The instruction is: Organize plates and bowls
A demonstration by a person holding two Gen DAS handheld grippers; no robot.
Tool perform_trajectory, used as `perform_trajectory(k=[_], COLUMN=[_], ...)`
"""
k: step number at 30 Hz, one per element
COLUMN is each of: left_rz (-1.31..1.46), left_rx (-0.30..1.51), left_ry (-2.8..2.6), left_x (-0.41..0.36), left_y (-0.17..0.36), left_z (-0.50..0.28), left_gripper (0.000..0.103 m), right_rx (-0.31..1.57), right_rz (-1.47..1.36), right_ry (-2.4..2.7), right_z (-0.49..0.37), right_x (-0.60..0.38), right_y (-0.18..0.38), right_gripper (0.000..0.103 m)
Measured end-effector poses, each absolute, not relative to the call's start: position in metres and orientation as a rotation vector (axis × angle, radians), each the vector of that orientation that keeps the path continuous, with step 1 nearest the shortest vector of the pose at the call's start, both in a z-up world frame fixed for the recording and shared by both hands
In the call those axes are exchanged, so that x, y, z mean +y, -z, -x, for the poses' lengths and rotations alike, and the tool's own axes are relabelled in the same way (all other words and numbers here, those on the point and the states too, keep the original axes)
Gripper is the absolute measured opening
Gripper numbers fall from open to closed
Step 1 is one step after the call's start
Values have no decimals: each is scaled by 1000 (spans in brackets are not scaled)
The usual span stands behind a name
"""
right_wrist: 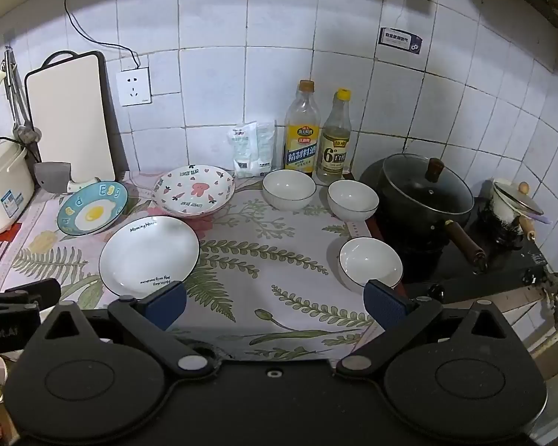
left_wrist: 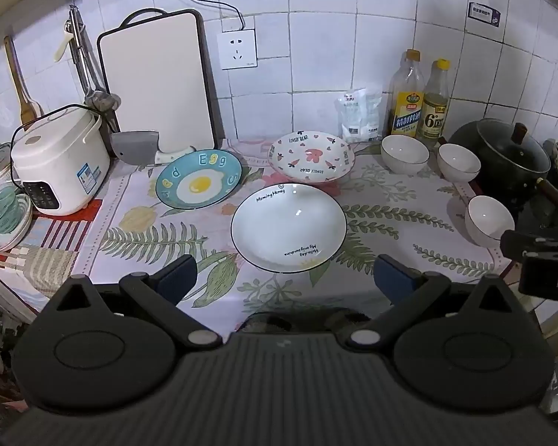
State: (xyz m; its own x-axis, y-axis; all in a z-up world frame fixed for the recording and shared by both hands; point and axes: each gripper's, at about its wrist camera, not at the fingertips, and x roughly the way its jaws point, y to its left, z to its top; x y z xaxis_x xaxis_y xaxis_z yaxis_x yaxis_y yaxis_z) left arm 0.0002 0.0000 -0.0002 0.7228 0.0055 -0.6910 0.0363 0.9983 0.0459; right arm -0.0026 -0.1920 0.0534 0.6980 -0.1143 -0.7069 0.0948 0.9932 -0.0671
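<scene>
Three plates lie on the floral cloth: a white plate (left_wrist: 288, 226) (right_wrist: 148, 256) nearest, a blue egg plate (left_wrist: 199, 179) (right_wrist: 92, 209) to its left, and a pink-patterned plate (left_wrist: 311, 157) (right_wrist: 193, 190) behind. Three white bowls stand to the right: one at the back (left_wrist: 404, 154) (right_wrist: 288, 189), one beside the pan (left_wrist: 458, 161) (right_wrist: 352, 200), one nearer the front (left_wrist: 489, 220) (right_wrist: 371, 263). My left gripper (left_wrist: 284, 278) hangs open just short of the white plate. My right gripper (right_wrist: 275, 303) is open over the cloth, between the white plate and the front bowl. Neither holds anything.
A rice cooker (left_wrist: 61, 160) and a leaning cutting board (left_wrist: 156, 81) stand at the left. Two bottles (right_wrist: 318, 135) and salt bags (right_wrist: 251, 148) line the tiled wall. A lidded black pan (right_wrist: 426, 189) and a small enamel pot (right_wrist: 511, 204) sit on the stove at right.
</scene>
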Motion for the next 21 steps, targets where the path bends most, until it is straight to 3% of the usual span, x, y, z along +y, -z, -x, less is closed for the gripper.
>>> perform_trajectory(k=[21], left_rz=[-51], left_rx=[750], left_ry=[-5], left_x=[3], left_y=[3], left_z=[-2], left_gripper=[103], right_rx=[785], right_rz=[43], right_ry=[93], right_z=[3], right_x=[-190], right_y=[-50], right_gripper=[103])
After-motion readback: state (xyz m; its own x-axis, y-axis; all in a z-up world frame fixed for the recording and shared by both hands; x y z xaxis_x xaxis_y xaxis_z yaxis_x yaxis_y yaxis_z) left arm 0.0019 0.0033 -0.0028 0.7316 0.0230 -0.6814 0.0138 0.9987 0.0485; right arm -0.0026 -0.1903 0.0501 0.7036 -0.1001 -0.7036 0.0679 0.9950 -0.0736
